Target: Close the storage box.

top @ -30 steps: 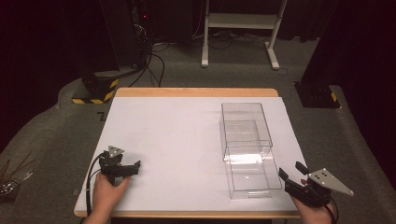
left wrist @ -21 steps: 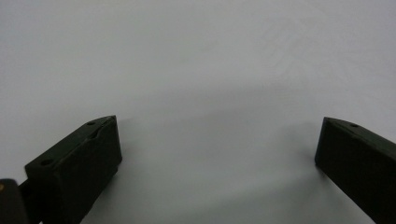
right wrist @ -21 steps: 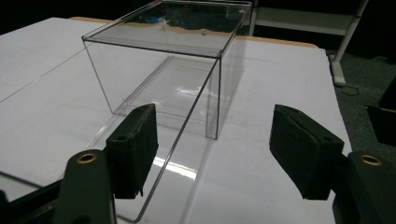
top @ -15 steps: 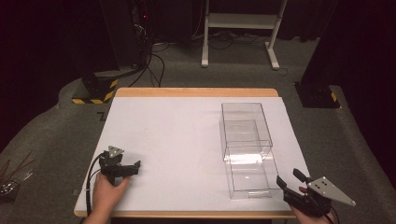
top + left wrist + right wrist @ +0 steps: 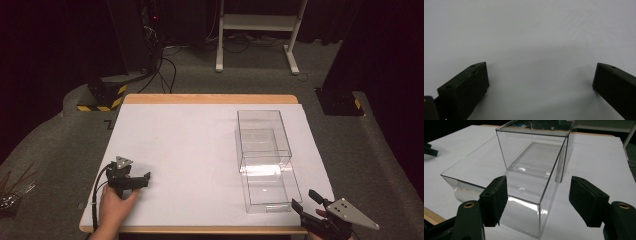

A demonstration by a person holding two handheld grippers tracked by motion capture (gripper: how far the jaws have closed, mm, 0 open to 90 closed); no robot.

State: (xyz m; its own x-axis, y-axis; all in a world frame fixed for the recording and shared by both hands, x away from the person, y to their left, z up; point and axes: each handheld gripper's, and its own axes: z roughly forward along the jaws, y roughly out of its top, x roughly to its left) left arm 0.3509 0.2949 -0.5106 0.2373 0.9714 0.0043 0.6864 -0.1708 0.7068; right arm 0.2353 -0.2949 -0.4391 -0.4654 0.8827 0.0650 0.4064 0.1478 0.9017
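Dark room w/ grey carpet; wooden table (image 5: 210,98) covered by white sheet (image 5: 190,150), black cabinet and white desk frame behind.

Objects: two clear plastic boxes on right half of sheet. Near box (image 5: 267,187) sits at front-right, open side up; far box (image 5: 262,132) overlaps its back end and looks partly nested or resting in it. Exact contact unclear through the clear walls.

L gripper (image 5: 134,181): resting on sheet at front-left, well apart from boxes. Jaws wide, nothing between them; left gripper view has bare sheet only.

R gripper (image 5: 307,200): at front-right table edge, just beside near box's front-right corner, apart from it. Jaws wide, empty. In right gripper view (image 5: 537,202) the near box's corner (image 5: 540,220) lies between the jaw tips, a bit farther on.

Step (judged): approach to near box, pre-grasp. No grip yet.

Next move needs: advance R so one jaw goes inside the wall, other outside, then close on the thin wall near the corner. Slick plastic, so expect slip; box may slide on sheet if nudged. L likely needed to steady far box.
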